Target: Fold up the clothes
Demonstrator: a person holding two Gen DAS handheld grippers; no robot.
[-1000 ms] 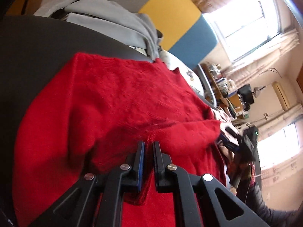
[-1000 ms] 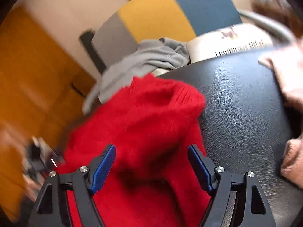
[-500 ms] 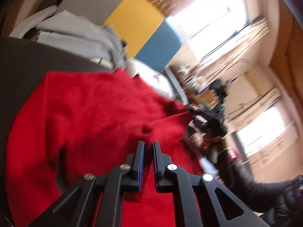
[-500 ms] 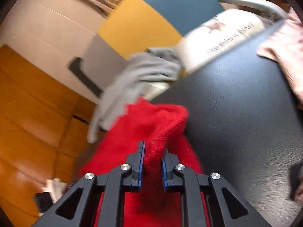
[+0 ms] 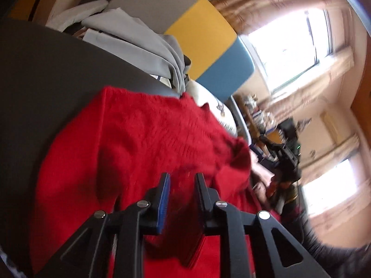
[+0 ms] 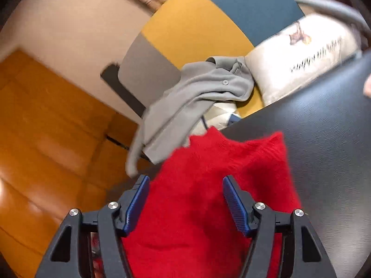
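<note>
Red sweater [image 6: 208,185] on black table [image 6: 324,127]; right gripper [image 6: 185,192] released, bare surface rightward. Left gripper [image 5: 182,185] parted over a fold.

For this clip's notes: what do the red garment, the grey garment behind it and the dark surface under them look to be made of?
Red sweater: fuzzy knit, probably wool or acrylic; a soft nap and faint stitch rows show. Grey shirt: thin, smooth fabric, possibly a cotton blend, with limp folds, a collar and a small button. Dark surface: looks like black leather or faux leather; pebbled grain with a dull sheen.
</note>
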